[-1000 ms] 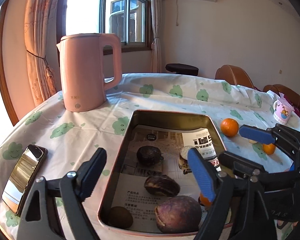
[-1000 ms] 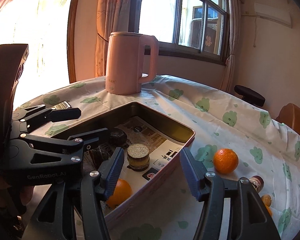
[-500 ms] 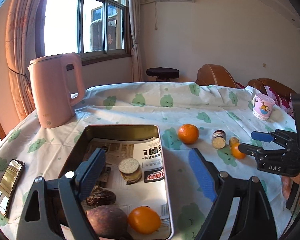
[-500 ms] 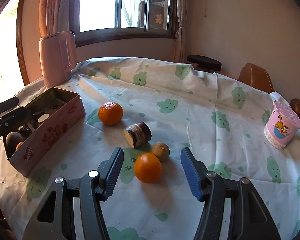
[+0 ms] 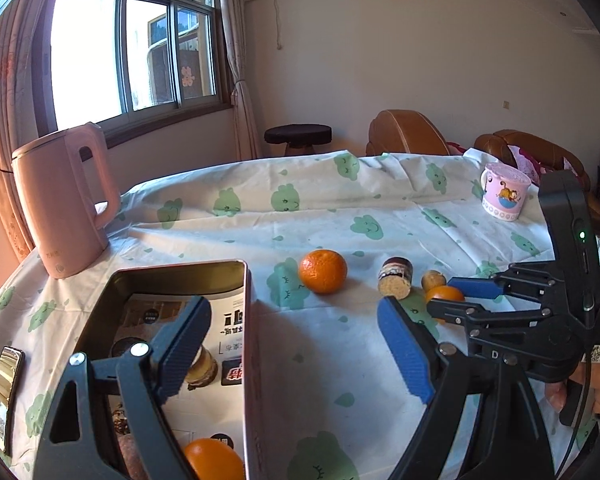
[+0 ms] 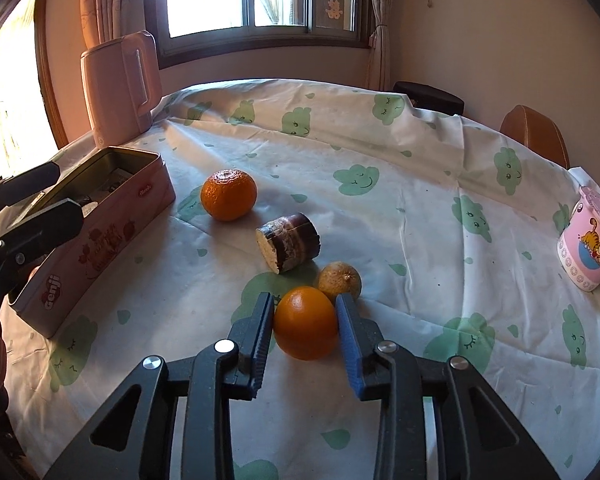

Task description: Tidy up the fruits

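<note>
Right hand-held gripper clenched on small orange on the bench; left hand-held gripper released, empty, over tin edge.

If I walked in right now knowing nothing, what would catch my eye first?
Probably the right gripper, pads clamped on a smooth orange on the cloud-print tablecloth. Behind it lie a small brown fruit, a dark sliced roll and a bigger mandarin; a pink tin sits left.
</note>
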A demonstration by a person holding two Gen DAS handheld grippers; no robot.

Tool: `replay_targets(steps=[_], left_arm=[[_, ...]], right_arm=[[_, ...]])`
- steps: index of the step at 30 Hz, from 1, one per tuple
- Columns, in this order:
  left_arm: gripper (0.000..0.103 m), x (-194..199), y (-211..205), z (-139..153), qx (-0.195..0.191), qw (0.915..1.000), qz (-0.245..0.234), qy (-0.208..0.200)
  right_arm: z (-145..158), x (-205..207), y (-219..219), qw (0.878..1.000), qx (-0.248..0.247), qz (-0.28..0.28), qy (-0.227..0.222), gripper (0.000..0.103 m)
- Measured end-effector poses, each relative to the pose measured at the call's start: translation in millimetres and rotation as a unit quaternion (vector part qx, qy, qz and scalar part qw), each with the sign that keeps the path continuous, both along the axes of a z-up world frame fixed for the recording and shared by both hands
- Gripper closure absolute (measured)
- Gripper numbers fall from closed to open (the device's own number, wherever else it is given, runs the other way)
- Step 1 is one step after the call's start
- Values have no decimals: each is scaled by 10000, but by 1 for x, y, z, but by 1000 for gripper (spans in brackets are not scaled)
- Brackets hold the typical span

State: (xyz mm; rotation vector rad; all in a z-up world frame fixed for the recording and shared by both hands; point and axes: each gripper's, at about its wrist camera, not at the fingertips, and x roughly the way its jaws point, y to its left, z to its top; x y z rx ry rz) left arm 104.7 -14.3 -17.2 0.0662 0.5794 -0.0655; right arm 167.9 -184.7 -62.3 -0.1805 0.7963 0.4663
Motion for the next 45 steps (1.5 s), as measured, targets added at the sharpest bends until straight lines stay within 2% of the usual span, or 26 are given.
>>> replay_targets(steps=[5, 11, 14, 18, 21, 25, 28, 32, 36, 45], left_arm=[[15, 13, -17, -2, -60, 9996, -214, 179], [17, 39, -44, -7, -168, 9976, -502, 450], [24, 54, -59, -15, -176, 9956, -647, 659], [45, 73, -75, -29, -139, 9916, -823, 989], [47, 83, -82, -37, -141, 9893, -873, 1162], [61, 93, -85, -46, -213, 9857, -931, 1391], [67, 99, -83, -52, -228, 9844, -877, 1507], [67, 100, -76, -52, -452, 9832, -867, 1538], [68, 94, -73, -49, -515, 9849, -862, 1411], [68, 83, -72, -40, -467, 9888, -884, 1104]], right_arm=[[6, 0, -13, 9998, 140, -131, -103, 70], [14, 10, -41, 9968, 168, -690, -376, 70], [12, 15, -53, 9948, 198, -908, -405, 71], [11, 18, -62, 9937, 322, -1007, -365, 70], [8, 21, -64, 9939, 351, -1021, -234, 70], [-1, 30, -69, 9935, 445, -1035, 145, 70], [-3, 31, -71, 9932, 518, -1019, 219, 70], [-8, 35, -70, 9932, 504, -968, 410, 68], [-8, 34, -70, 9934, 581, -906, 404, 69], [2, 24, -73, 9935, 675, -917, 59, 70]])
